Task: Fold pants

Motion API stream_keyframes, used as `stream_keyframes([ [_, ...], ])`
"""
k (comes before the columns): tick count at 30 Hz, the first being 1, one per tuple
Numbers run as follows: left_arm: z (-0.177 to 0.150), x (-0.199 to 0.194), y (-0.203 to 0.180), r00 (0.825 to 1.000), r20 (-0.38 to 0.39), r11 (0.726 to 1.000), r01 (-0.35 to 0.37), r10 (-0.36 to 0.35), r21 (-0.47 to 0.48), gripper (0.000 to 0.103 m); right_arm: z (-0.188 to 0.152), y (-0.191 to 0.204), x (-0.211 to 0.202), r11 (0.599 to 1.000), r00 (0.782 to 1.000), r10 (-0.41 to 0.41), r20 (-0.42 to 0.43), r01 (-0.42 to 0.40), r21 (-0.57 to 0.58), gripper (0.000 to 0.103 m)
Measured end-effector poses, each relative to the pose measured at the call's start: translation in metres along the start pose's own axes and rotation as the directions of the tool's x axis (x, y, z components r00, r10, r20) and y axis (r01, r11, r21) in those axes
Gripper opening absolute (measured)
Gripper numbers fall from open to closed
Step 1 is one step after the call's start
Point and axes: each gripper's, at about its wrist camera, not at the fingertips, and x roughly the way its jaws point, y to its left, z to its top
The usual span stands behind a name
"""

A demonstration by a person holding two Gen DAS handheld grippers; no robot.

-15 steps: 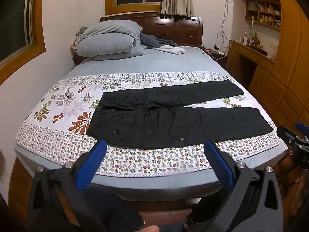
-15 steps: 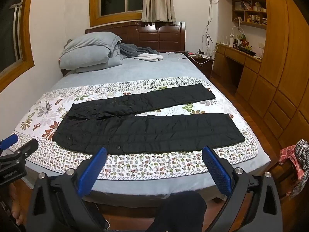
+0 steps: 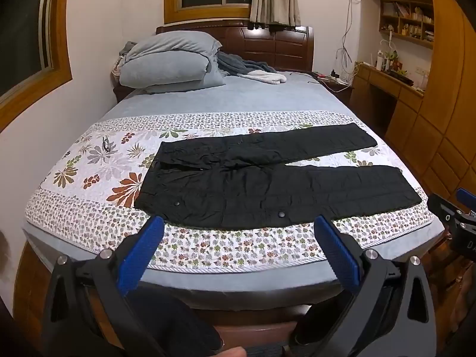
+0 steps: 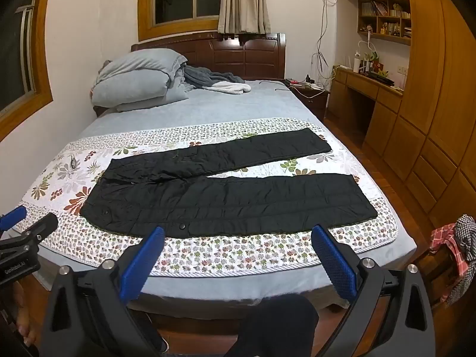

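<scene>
Black pants [image 3: 267, 178] lie spread flat on a floral quilt [image 3: 223, 247] on the bed, waist to the left, both legs reaching right and parted in a V. They also show in the right wrist view [image 4: 226, 196]. My left gripper [image 3: 238, 226] is open and empty, held in front of the bed's near edge, short of the pants. My right gripper [image 4: 236, 235] is open and empty, likewise short of the near edge. Each gripper shows at the edge of the other's view.
Grey pillows [image 3: 169, 59] and a heap of clothes [image 3: 253, 71] lie at the head of the bed. A wooden desk and cupboards [image 4: 416, 119] line the right wall. Checked cloth [image 4: 458, 247] hangs at the right. A small dark object [image 3: 105, 144] lies on the quilt at left.
Both views have shifted very slightly; the grippers stay open and the pants have not moved.
</scene>
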Motion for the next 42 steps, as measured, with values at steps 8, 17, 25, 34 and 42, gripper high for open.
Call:
stream_keyframes([
  [8, -0.0002, -0.0009, -0.001, 1.0, 0.003, 1.0, -0.001, 0.001, 0.0, 0.1, 0.0, -0.0003, -0.0004, 1.0, 1.0, 0.001, 0.0, -0.001, 0.002, 0.1],
  [17, 0.0002, -0.0007, -0.0004, 1.0, 0.001, 1.0, -0.001, 0.001, -0.002, 0.1, 0.0004, 0.0008, -0.0015, 1.0, 1.0, 0.001, 0.0, -0.001, 0.001, 0.1],
  [25, 0.0012, 0.0002, 0.0018, 1.0, 0.001, 1.0, -0.006, 0.006, -0.004, 0.1, -0.0012, -0.0003, -0.0003, 1.0, 1.0, 0.001, -0.001, -0.001, -0.001, 0.1],
  [34, 0.0013, 0.0019, 0.0041, 1.0, 0.004, 1.0, -0.011, 0.011, 0.0, 0.1, -0.0035, -0.0034, 0.0032, 1.0, 1.0, -0.002, -0.001, 0.002, -0.002, 0.1],
  [42, 0.0016, 0.0011, 0.0025, 1.0, 0.007, 1.0, -0.014, 0.014, -0.004, 0.1, -0.0018, -0.0022, 0.0032, 1.0, 1.0, 0.0, 0.001, 0.0, -0.007, 0.1],
])
